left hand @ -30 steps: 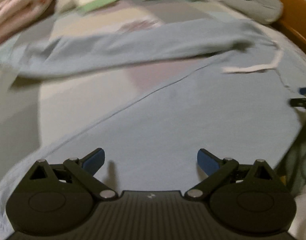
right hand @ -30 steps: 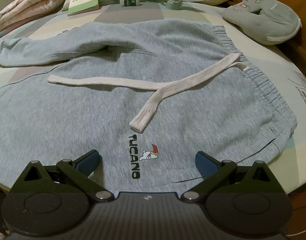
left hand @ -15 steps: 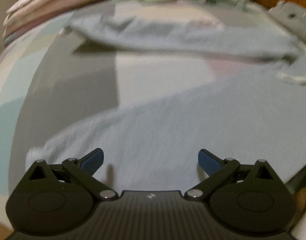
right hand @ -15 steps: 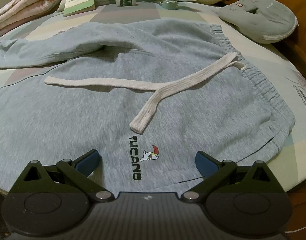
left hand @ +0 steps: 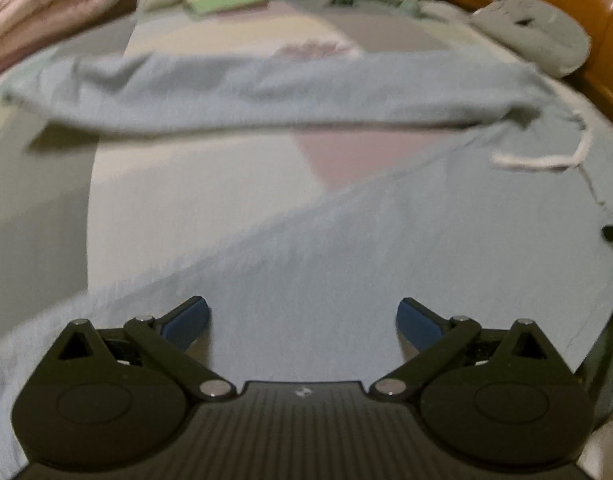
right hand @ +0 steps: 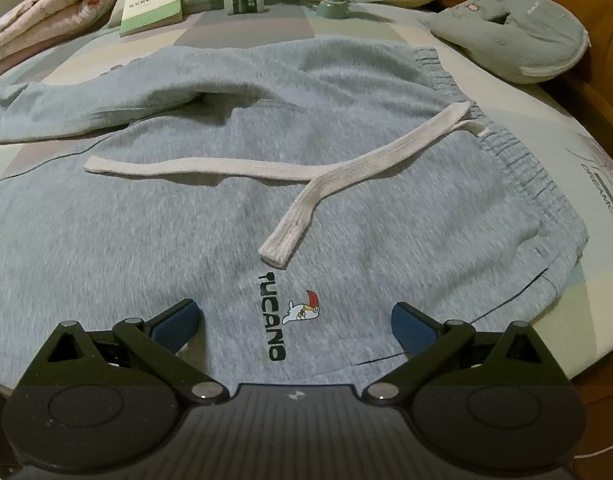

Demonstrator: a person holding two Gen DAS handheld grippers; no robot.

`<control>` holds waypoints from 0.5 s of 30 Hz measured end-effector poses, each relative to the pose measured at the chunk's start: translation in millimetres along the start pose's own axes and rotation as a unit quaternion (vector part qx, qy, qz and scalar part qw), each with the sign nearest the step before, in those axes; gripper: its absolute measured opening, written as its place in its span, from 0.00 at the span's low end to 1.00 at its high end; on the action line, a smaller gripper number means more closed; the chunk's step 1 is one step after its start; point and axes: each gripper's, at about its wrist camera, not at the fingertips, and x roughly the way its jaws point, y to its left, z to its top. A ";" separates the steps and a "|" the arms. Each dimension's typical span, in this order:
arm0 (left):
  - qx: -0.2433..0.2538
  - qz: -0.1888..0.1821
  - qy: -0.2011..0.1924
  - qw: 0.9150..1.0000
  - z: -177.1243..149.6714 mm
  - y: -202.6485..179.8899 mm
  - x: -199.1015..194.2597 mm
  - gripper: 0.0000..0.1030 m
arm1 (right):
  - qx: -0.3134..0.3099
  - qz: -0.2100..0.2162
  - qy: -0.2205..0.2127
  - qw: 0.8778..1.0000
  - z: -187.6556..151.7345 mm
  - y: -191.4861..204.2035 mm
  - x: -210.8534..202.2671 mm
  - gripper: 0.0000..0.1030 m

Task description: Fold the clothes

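Lying flat on the bed [right hand: 578,148], the gray pants [right hand: 186,220] wait for folding — left gripper [left hand: 302,316] and right gripper [right hand: 294,316] both gape wide, holding nothing.

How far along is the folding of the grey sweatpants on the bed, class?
Done: the grey fleece sweatpants lie spread flat on the bed, legs apart, white drawstring loose on top. In hand: nothing; the left tool and right tool hover open above the fabric. Left: every fold, since no fold shows yet.
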 end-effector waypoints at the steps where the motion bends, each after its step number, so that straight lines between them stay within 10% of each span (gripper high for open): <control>1: -0.002 0.006 0.003 1.000 -4.3 0.4 0.4 0.98 | -0.001 0.001 -0.004 1.000 -1.0 -0.1 -0.1 1.00; 15: -0.021 0.058 -0.067 0.996 74.7 41.8 -12.1 0.98 | 0.012 0.043 -0.049 0.998 41.5 -1.1 -35.8 1.00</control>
